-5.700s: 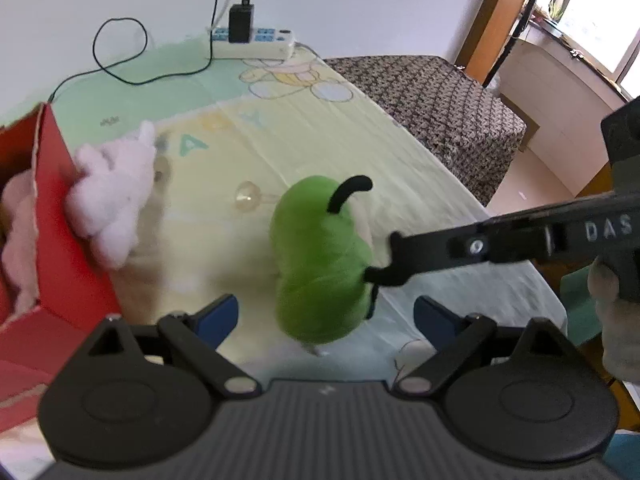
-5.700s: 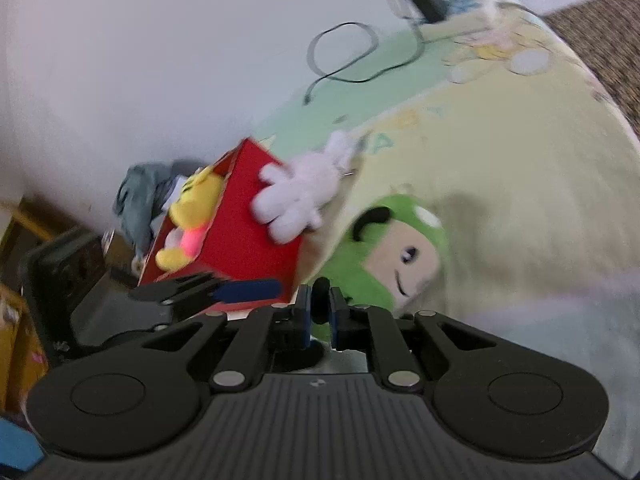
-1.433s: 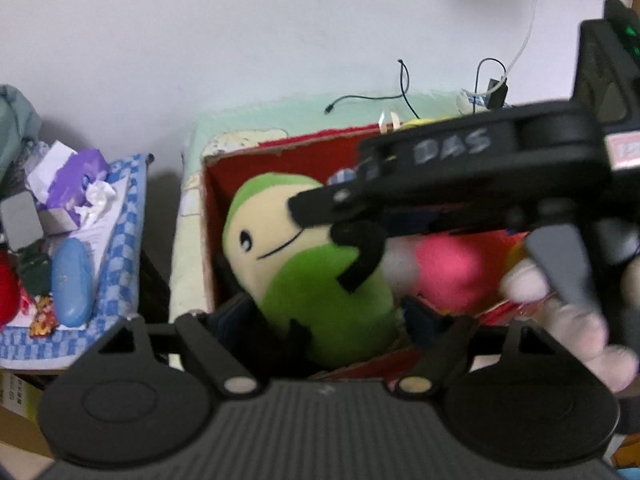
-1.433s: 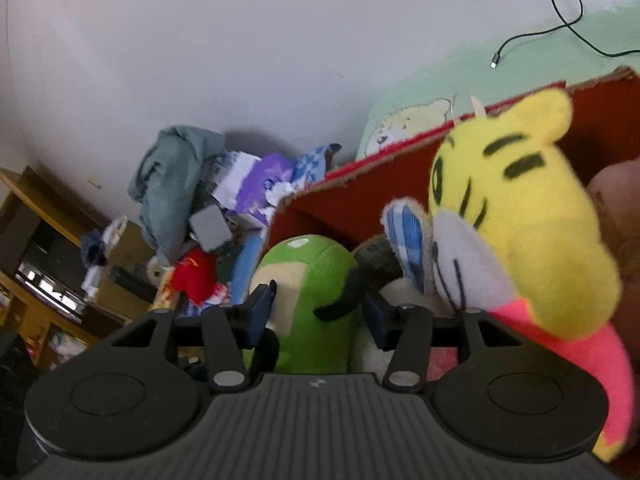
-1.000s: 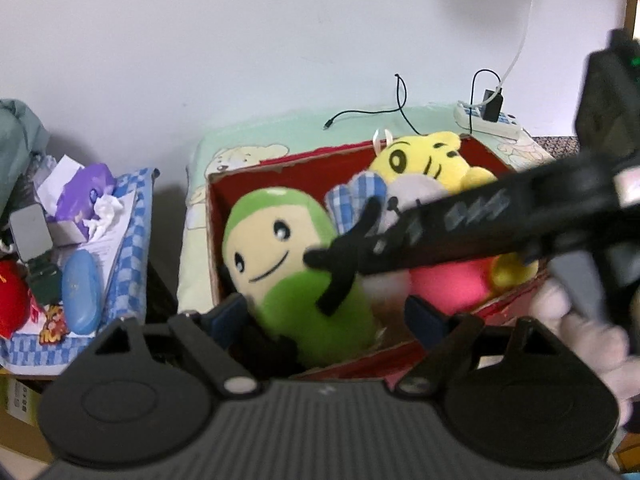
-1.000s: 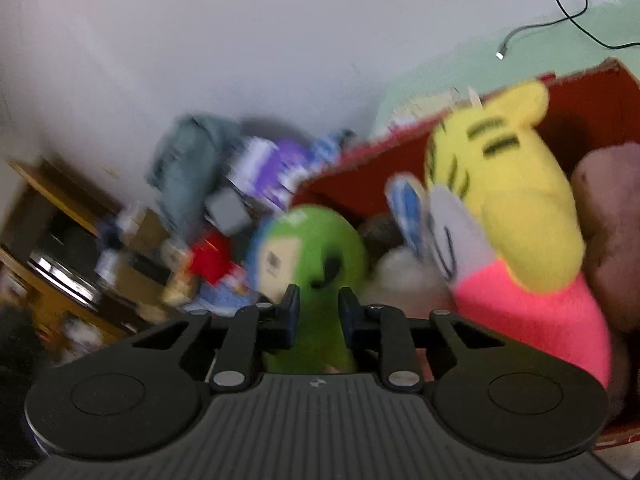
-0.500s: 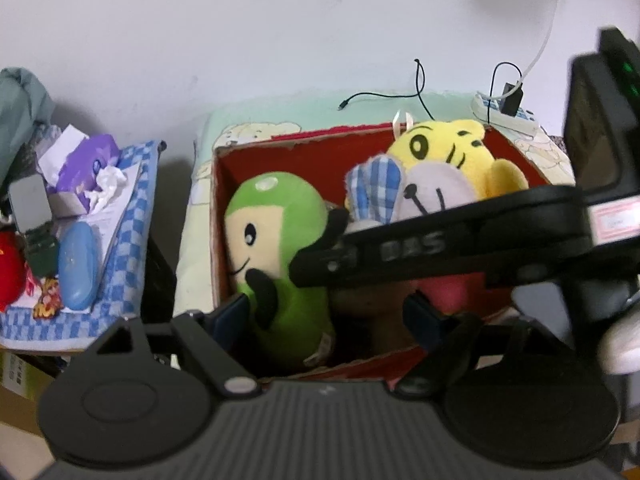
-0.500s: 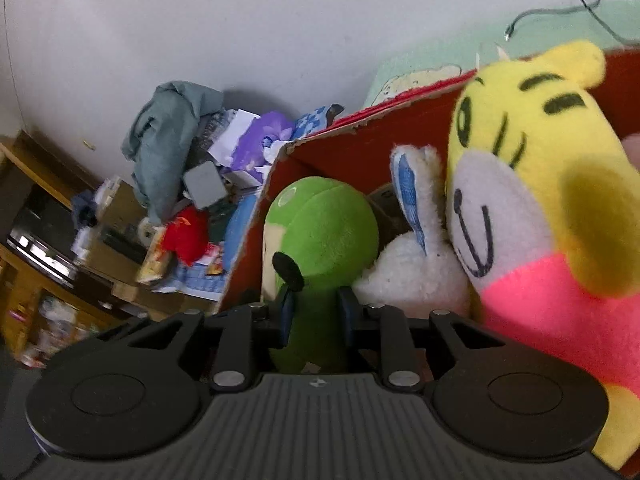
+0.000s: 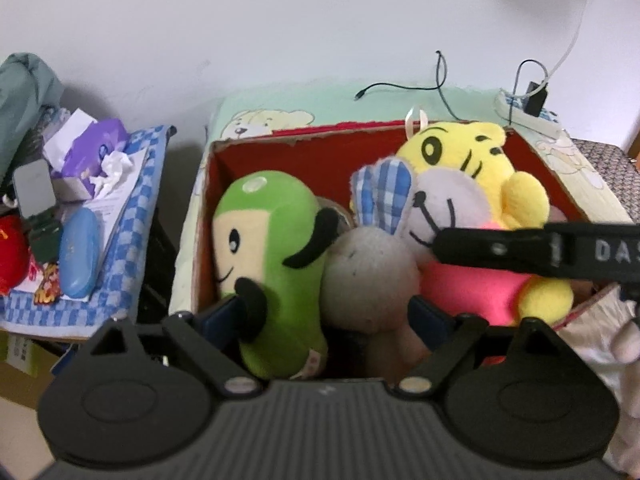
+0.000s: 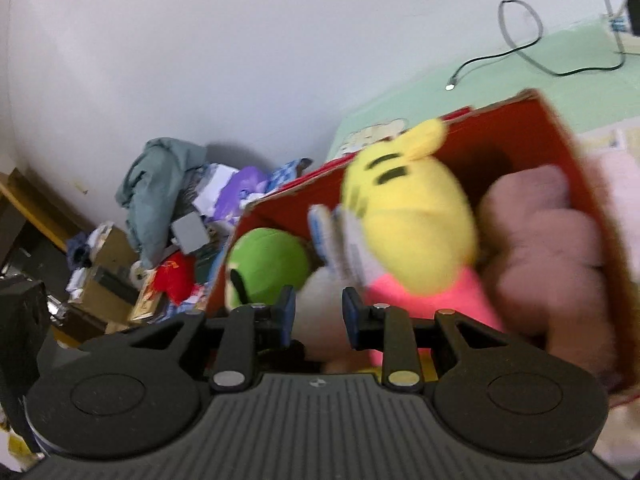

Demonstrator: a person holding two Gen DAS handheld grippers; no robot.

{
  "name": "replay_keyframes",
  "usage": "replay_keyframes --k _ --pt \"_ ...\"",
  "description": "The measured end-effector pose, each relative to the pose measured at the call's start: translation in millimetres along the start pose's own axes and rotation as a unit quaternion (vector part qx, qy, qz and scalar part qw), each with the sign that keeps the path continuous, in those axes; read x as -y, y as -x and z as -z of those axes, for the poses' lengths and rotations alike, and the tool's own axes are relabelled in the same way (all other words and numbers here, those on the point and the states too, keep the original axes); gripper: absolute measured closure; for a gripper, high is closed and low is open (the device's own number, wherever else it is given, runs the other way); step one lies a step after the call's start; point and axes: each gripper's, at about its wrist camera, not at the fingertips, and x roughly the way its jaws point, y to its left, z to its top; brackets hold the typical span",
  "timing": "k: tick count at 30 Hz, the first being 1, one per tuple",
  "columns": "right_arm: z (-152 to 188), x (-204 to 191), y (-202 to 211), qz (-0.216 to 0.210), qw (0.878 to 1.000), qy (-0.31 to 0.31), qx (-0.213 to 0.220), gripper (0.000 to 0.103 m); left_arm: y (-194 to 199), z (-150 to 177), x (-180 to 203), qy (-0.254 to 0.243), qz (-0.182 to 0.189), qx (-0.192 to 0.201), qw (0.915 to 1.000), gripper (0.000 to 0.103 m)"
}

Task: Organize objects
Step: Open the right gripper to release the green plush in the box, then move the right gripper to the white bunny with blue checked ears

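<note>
A red cardboard box (image 9: 320,148) on the bed holds several plush toys. The green plush (image 9: 276,264) stands at its left end, a grey rabbit with checked ears (image 9: 372,276) in the middle, a yellow tiger in pink (image 9: 472,184) to the right. My left gripper (image 9: 320,316) is open and empty at the box's near edge. My right gripper (image 10: 318,316) is open and empty above the box; its arm (image 9: 540,252) crosses the left wrist view. The right wrist view shows the green plush (image 10: 268,264), the tiger (image 10: 412,220), a pink plush (image 10: 540,248) and the box (image 10: 560,140).
A side table with a blue checked cloth (image 9: 132,216) left of the box carries a tissue pack, a blue case and clutter. A power strip (image 9: 528,116) and cables lie on the bed behind the box. The white wall is close behind.
My right gripper let go of the green plush in the box, opened and pulled back to the right. The left gripper stayed open at the box's edge.
</note>
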Motion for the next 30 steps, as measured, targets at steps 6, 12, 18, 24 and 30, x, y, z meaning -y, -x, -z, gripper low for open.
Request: replay_keyframes --k 6,12,18,24,30 --pt "2 8 11 0.006 1.0 0.006 0.006 0.075 -3 -5 10 0.003 -0.034 -0.011 0.9994 0.013" --pt "2 11 17 0.0 1.0 0.009 0.005 0.076 2 -7 18 0.006 -0.056 -0.006 0.9984 0.013" --pt "1 14 25 -0.009 1.0 0.012 0.002 0.075 12 -9 28 0.002 -0.081 0.009 0.9967 0.013" --pt "0 19 36 -0.012 1.0 0.015 0.003 0.075 20 -8 42 0.003 -0.093 0.015 0.9955 0.011" --pt "1 23 48 -0.006 1.0 0.02 0.008 0.072 27 -8 55 0.006 -0.095 0.021 0.9953 0.01"
